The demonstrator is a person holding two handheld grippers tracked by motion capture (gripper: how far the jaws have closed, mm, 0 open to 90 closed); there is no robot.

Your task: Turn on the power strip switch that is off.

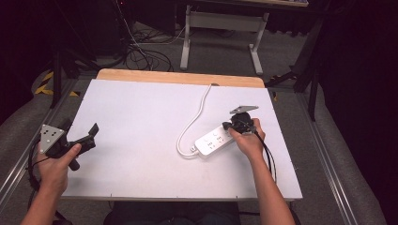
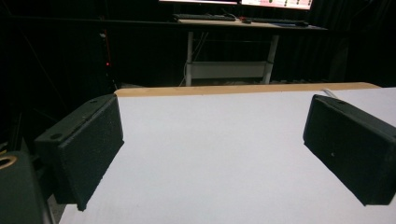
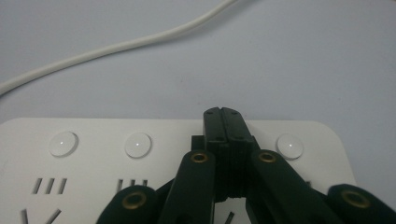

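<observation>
So the white plastic power strip (image 1: 215, 139) lies flat right of centre in the high view, long side slanting up toward the right, with its white round cable (image 1: 193, 123) looping off the lower left end and snaking up toward the top edge of the white table board (image 1: 141, 117). In the right gripper view you can see a row of round white buttons (image 3: 138, 145) along its far edge and slotted sockets below them.

The right gripper (image 1: 234, 125) sits at the strip's upper right end, the person's right hand (image 1: 248, 140) wrapped round it, forearm coming up from the bottom of the frame. Its jaws are pressed together, nothing between them, and the tip points down over the button row, covering the spot between two buttons. Whether it's actually touching, I can't tell.

Way over at the left edge of the high view, the left gripper (image 1: 92, 133) is held low over the board by the left hand (image 1: 58, 166), pointing right. Its pads (image 2: 88, 149) stand wide apart over bare board, well away from the strip.
</observation>
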